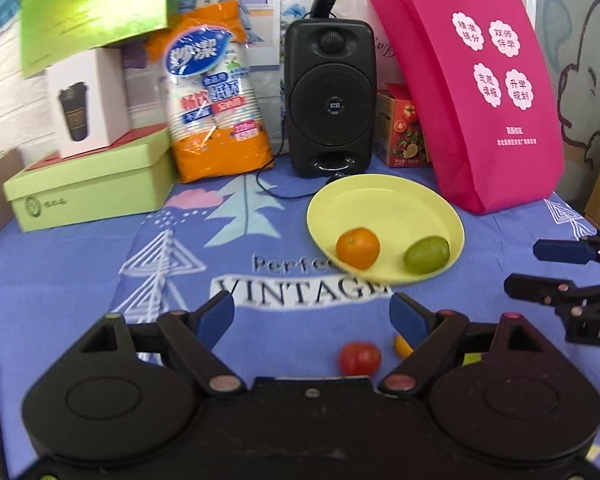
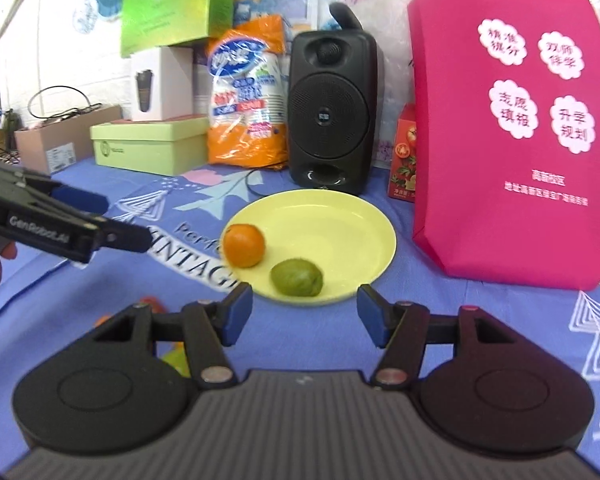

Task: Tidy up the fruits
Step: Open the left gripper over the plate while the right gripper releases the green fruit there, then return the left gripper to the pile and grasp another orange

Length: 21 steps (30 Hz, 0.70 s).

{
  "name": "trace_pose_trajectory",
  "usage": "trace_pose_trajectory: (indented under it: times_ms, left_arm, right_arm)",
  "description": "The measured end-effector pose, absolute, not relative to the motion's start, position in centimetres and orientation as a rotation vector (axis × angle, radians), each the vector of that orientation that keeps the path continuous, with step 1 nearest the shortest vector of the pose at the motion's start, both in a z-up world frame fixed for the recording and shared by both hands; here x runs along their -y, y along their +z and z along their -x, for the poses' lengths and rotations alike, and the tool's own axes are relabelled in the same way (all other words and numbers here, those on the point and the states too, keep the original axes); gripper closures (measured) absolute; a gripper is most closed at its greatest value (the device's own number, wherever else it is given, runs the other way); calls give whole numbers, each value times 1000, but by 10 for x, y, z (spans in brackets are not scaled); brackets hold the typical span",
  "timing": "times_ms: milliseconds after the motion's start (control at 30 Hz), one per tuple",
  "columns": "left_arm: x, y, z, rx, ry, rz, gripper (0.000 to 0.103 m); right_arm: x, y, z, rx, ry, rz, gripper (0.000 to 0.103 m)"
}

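Both claws wide apart, orange (image 1: 357, 248) at plate (image 1: 384, 200) edge, tomato (image 1: 359, 358) maybe loose.

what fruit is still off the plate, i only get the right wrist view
observer: a red tomato lies on the cloth beneath the left gripper, short of the plate.
operator: anything else down there
observer: an orange-yellow fruit peeks out beside that gripper's right-hand finger, mostly hidden.
operator: is the left gripper holding anything
observer: no, its fingers are spread wide with nothing between them.
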<state>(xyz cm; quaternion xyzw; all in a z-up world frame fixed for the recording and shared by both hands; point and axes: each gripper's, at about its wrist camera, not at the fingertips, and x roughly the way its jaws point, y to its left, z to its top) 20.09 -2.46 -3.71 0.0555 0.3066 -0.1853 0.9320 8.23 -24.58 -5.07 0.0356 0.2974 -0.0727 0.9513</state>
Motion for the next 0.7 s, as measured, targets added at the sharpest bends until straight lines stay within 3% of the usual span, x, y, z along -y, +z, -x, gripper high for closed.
trace_pose_trajectory:
  times_ms: [300, 500, 700]
  left_arm:
    - [7, -57, -95, -589, -369, -141, 18]
    - [22, -82, -63, -635, -422, -149, 18]
    - [39, -97, -60, -659, -444, -164, 32]
  right_arm:
    - [213, -58, -18, -615, -108, -81, 45]
    - [207, -68, -6, -642, -105, -97, 45]
    - [204, -67, -2, -633, -94, -85, 45]
